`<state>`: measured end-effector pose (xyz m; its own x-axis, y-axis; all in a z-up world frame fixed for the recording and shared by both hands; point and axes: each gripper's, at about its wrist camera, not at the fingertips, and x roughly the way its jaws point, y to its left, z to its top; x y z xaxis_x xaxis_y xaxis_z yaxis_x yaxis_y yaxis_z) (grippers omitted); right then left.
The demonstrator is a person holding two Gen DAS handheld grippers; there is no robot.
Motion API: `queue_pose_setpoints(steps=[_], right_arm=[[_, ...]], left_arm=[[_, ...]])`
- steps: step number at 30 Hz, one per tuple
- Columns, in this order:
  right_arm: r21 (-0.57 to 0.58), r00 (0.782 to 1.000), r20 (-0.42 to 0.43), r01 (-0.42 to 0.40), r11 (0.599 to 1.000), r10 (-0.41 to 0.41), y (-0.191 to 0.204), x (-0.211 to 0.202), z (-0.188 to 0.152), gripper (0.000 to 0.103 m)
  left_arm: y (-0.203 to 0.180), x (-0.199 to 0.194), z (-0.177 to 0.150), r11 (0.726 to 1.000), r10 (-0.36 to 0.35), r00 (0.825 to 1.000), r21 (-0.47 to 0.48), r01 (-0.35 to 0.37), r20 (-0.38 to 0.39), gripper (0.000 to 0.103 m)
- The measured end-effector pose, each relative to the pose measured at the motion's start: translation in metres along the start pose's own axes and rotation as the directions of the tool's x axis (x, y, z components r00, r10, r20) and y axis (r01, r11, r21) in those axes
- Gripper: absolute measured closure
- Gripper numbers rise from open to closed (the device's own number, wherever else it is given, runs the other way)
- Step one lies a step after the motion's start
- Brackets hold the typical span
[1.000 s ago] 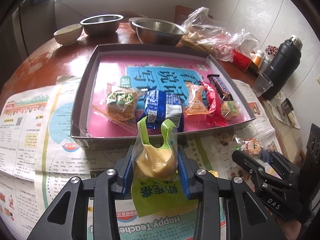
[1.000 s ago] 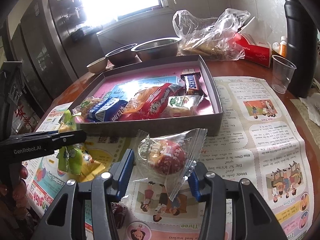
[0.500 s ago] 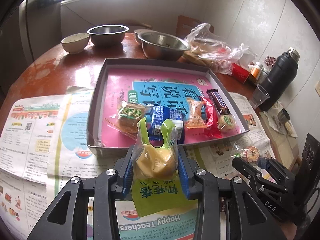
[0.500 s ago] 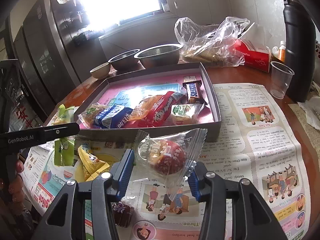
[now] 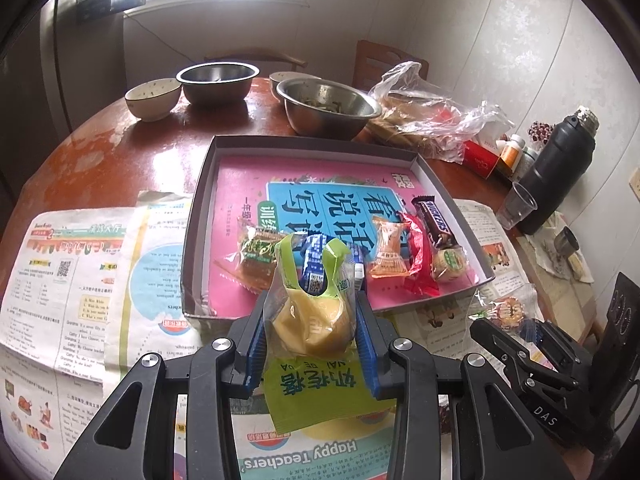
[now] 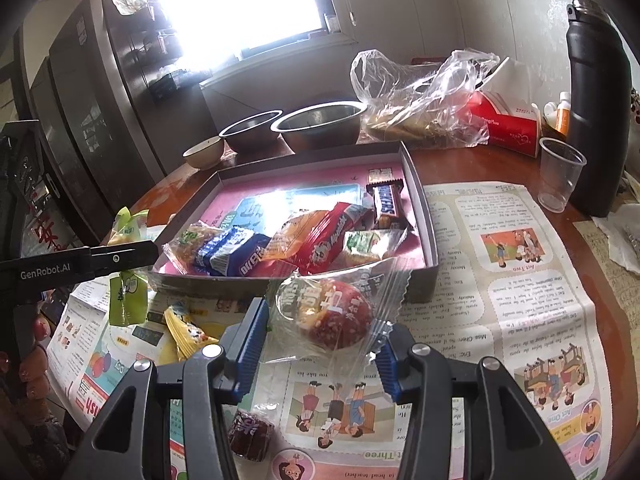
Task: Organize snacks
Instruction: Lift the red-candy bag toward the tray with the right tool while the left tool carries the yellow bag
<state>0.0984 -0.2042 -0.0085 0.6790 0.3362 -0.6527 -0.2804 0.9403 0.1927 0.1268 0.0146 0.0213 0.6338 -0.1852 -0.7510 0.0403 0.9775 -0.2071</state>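
Observation:
My left gripper (image 5: 310,332) is shut on a green-and-clear packet (image 5: 312,320) with a yellow cake in it, held in the air before the near wall of the grey tray (image 5: 200,216). The tray is lined with a pink book and holds several wrapped snacks in a row. My right gripper (image 6: 320,336) is shut on a clear-wrapped round red snack (image 6: 328,316) just in front of the tray's near right corner (image 6: 420,192). On the newspaper lie a loose yellow packet (image 6: 184,332) and a dark red wrapped piece (image 6: 250,436).
Two steel bowls (image 5: 328,108) and a ceramic bowl (image 5: 154,98) stand behind the tray. At the right are a plastic bag (image 6: 424,96), a red box (image 6: 508,128), a plastic cup (image 6: 560,172) and a black flask (image 6: 596,92). Newspaper (image 6: 520,280) covers the near table.
My left gripper has risen with the green packet, so the tray looks smaller and farther off in its view. The right gripper and its red snack have stayed nearly still.

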Motion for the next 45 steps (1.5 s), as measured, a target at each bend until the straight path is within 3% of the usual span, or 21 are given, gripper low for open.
queue_pose_setpoints(steps=[23,45], right_arm=[[0.015,0.999,0.015,0.029,0.999,-0.030,-0.011,0.009,0.031,0.053],[0.034,0.997,0.009,0.073,0.997,-0.073,-0.023,0.033,0.050,0.053]], left_arm=[[0.010,0.031,0.036,0.999,0.017,1.000,-0.031,-0.017,0.008,0.063],[0.006,0.069,0.041,1.000,0.027,0.999,-0.003,-0.027,-0.036,0.063]])
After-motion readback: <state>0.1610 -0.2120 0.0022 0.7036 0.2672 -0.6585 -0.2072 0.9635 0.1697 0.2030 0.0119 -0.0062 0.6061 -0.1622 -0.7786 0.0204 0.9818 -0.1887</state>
